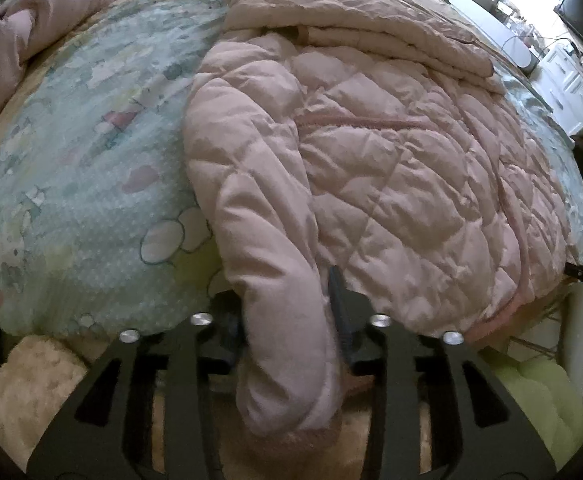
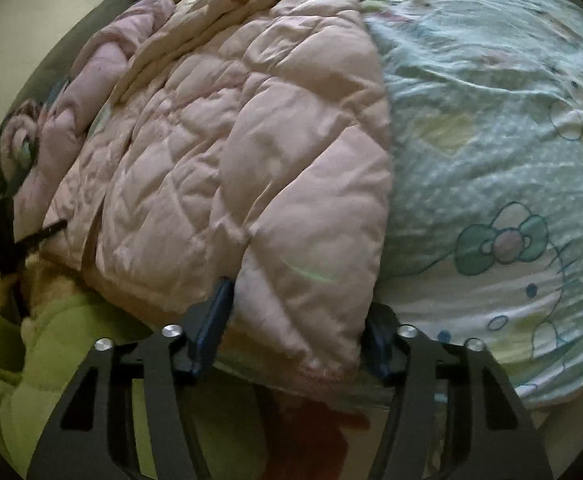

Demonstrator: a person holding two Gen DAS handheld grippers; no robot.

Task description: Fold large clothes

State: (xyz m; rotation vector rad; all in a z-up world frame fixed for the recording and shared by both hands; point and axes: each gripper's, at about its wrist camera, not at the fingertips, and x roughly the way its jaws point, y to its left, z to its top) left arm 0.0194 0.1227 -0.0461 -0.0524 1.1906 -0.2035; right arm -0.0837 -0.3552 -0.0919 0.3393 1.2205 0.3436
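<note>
Right now the pink quilted jacket (image 1: 391,152) lies spread flat on the cartoon-print bedsheet (image 1: 71,168), body running away from me toward 12 o'clock, hem hanging at the near bed edge. My left gripper (image 1: 287,312) has the sleeve (image 1: 259,240) between its fingers; the fingers sit against both sides of the sleeve, so I judge it pinched, though the padding is bulky and the jaws are not narrow. The sleeve's long axis runs from the gripper up to 11 o'clock, toward the shoulder, along the jacket's left margin. In the right wrist view my right gripper (image 2: 299,320) straddles the hem corner (image 2: 303,300), one finger on either side of the puffy edge, apparently gripping it; bare sheet lies at 2 o'clock, jacket body at 11 o'clock. Another pink bundle (image 2: 91,92) sits beyond the jacket's far side. Judgement: the coming fold turns on the sleeve lying outboard of the body, so the left gripper, nearer to it, should carry it across toward 2 o'clock over the chest. Risk: slippery fill sliding out of the pinch.
</note>
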